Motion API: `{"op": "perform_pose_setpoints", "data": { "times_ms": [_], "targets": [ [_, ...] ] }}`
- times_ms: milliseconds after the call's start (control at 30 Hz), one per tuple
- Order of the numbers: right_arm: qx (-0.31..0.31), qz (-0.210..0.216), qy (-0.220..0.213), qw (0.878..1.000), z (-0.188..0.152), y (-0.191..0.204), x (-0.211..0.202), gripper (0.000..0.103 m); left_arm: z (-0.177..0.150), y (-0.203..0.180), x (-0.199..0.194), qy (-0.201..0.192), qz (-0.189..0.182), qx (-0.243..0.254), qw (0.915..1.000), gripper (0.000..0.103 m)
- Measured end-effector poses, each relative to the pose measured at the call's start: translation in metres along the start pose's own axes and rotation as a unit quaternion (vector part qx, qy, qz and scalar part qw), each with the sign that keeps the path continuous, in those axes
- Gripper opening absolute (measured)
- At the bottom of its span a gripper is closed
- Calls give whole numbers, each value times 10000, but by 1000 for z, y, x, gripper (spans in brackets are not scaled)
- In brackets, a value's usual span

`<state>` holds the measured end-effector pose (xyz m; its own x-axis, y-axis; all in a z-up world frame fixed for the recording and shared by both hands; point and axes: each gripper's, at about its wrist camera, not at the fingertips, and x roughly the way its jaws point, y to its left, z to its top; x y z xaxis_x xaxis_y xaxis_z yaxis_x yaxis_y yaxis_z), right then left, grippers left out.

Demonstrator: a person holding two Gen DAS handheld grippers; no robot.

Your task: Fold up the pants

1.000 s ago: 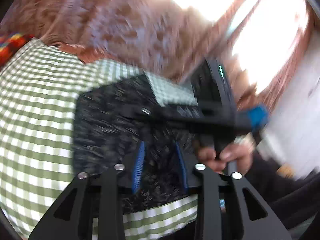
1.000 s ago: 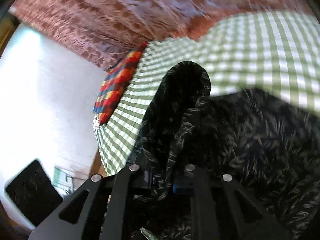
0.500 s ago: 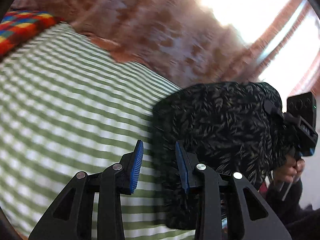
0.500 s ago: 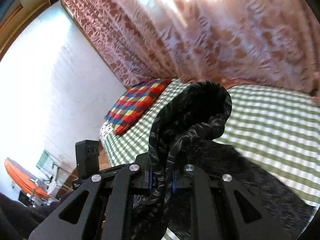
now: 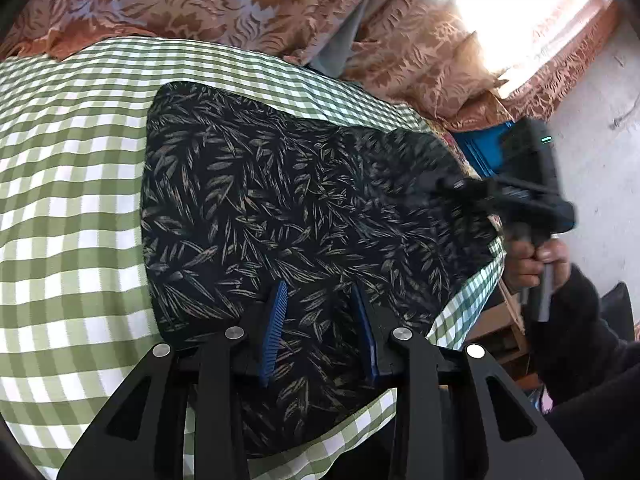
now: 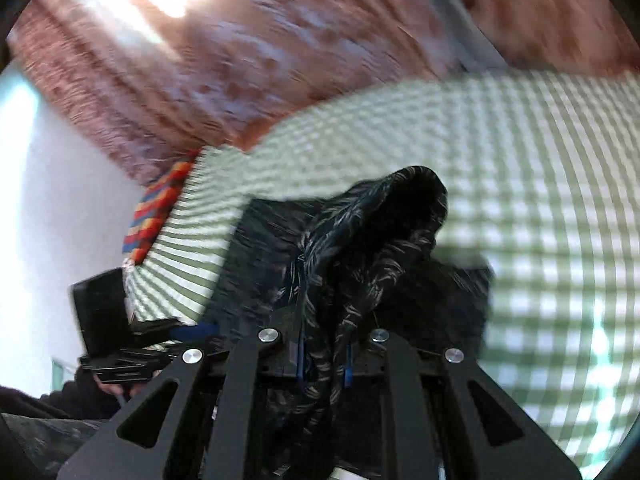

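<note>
Bed: we see a green-and-white checked sheet (image 5: 72, 208) spreading ahead of both grippers and off to the left of the left one.
Curtains: a rust floral drape (image 5: 208, 4) hangs beyond the far edge of the bed, with bright window light to the upper right.
Pants: the dark leaf-print pants (image 5: 288, 208) lie flat on the sheet directly under and ahead of the left gripper; one bunched end rises in front of the right gripper (that view is motion-blurred).
Pillow: a red, blue and yellow plaid cushion (image 6: 154, 210) sits far off to the right gripper's left.
Right gripper: our right gripper (image 6: 323, 364) has its blue pads pinched tight on a gathered fold of the pants.
Left gripper: our left gripper (image 5: 322, 336) hovers with its blue pads spread apart over the fabric, gripping nothing.
</note>
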<state>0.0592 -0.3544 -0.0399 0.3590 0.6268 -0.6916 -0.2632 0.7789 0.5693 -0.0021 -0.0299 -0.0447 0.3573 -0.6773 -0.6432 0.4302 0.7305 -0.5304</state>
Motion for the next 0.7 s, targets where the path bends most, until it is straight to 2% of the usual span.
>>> {"op": "perform_pose_setpoints", "data": {
  "times_ms": [100,167,233,400,533,600,633,667,700],
  "targets": [
    [433,1,-29,9991,-12,-29,5,22,-1,-3,0,47,-57,18,10000,32],
    [656,69,-112,9978,-19,-41,-1,34,-4,-5,0,49,-36,59,10000,32],
    [764,102,-287,9966,-26,-43,-17,42,-3,-5,-2,32,-92,40,9999,32],
    [791,143,-531,9954,-49,-32,-58,42,3,-6,-10,-166,-330,-36,9993,32],
    [693,94,-470,9964,-64,-12,-63,42,4,-9,-18,-291,-263,74,9992,32],
    [642,-66,-401,9971,-67,-7,-55,41,3,-10,-20,-320,-165,156,9992,32],
    [611,-163,-316,9975,-67,-5,-49,29,2,-11,-20,-328,-147,186,9992,32],
    [547,-258,-242,9979,-69,-2,-44,11,2,-13,-22,-346,-111,272,9990,32],
    [421,-440,-220,9979,-70,4,-43,11,0,-15,-23,-358,-65,362,9987,32]
  ]
}}
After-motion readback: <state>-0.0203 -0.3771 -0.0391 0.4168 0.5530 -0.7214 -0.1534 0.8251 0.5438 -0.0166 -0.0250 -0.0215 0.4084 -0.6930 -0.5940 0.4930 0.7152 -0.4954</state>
